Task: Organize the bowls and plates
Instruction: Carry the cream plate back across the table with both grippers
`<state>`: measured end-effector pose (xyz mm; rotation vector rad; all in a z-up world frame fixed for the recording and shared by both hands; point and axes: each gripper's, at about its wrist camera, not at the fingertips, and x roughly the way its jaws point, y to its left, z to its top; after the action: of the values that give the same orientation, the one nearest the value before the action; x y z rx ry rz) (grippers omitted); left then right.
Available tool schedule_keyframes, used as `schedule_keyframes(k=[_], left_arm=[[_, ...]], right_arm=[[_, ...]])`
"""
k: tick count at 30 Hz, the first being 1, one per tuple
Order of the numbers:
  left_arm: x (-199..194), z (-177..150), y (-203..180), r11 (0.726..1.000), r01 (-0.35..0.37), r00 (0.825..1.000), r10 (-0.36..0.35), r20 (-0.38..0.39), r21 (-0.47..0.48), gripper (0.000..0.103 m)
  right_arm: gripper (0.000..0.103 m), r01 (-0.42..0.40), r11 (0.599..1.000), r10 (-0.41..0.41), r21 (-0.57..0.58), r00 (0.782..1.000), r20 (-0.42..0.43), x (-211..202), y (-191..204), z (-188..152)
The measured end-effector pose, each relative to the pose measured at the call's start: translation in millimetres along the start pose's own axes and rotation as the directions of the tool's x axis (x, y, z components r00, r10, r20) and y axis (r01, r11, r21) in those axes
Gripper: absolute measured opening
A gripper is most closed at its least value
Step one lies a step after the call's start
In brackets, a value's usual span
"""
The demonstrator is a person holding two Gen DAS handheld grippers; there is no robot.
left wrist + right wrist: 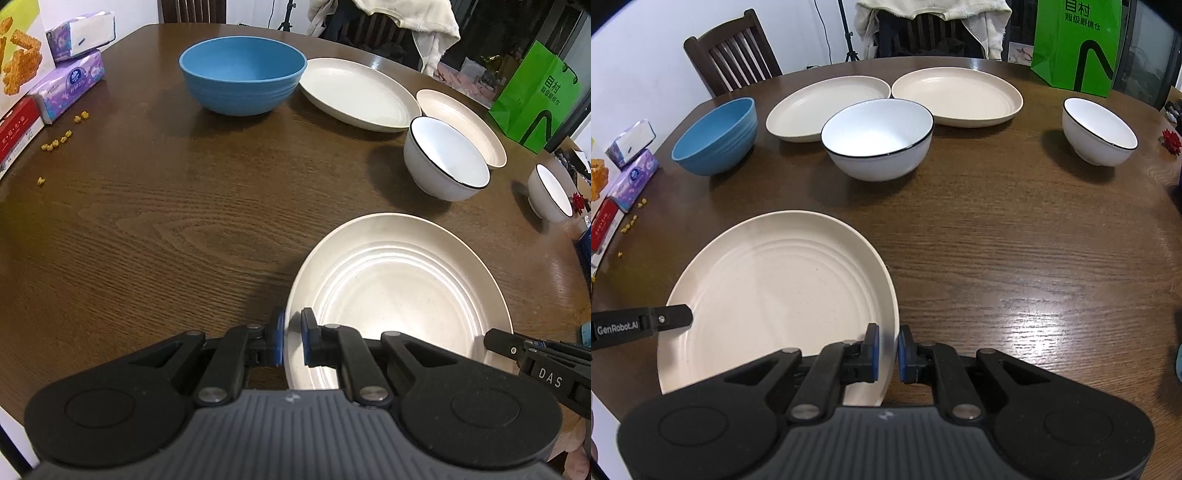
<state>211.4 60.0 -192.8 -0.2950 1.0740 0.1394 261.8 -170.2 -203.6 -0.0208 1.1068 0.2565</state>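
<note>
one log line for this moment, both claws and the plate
left claw: shut on near plate left rim | right claw: shut on right rim | two plates, three bowls untouched

A cream ringed plate [775, 295], a blue bowl [242, 74], black-rimmed white bowls [877, 138] and blue gripper pads [279, 341] are seen on the dark wood-grain table [147, 221].

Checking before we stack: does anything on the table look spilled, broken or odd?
Yes: small yellow crumbs lie scattered on the table by the tissue packs, like a snack spill. The plates and bowls look whole and upright. Both tongs, left and right, grip the near plate by opposite rims.
</note>
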Motion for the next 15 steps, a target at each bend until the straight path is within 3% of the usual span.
schedule_keyframes(k=[15], left_arm=[[12.2, -3.8, 2.6, 1.0, -0.007, 1.0, 0.007, -0.004, -0.003, 0.01]], right_arm=[[0.01, 0.004, 1.0, -0.004, -0.005, 1.0, 0.007, 10.4, 3.2, -7.1]])
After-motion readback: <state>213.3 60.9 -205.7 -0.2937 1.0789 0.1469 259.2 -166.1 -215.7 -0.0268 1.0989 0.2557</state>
